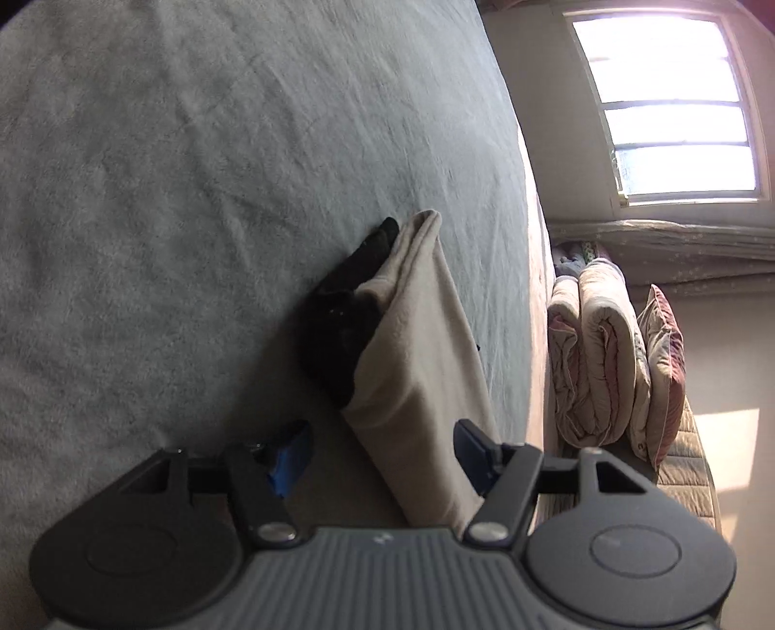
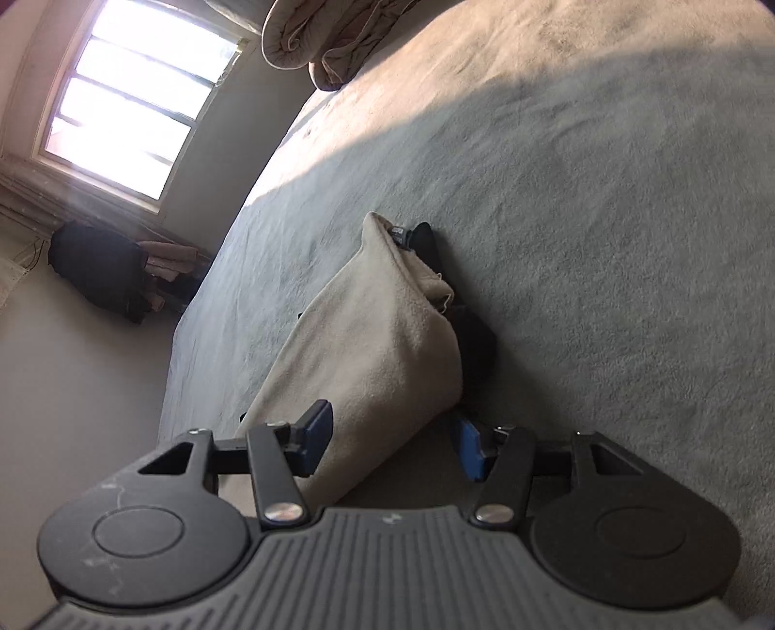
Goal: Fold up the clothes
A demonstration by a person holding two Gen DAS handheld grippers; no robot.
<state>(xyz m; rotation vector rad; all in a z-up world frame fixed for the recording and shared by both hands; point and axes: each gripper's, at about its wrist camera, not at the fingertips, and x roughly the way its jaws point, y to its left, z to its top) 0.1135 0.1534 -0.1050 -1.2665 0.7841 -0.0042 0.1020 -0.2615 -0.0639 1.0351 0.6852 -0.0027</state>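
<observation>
A beige fleece garment lies folded on the grey-green bedspread, with black fabric showing beside and under it. My left gripper is open, its blue-padded fingers standing either side of the garment's near end. In the right wrist view the same beige garment lies over black fabric. My right gripper is open, its fingers straddling that end of the garment. The other gripper's tip shows at the garment's far end.
Folded quilts and a pillow are stacked past the bed's edge under a bright window. A dark bundle sits on the floor by the window. Rolled bedding lies at the bed's far end.
</observation>
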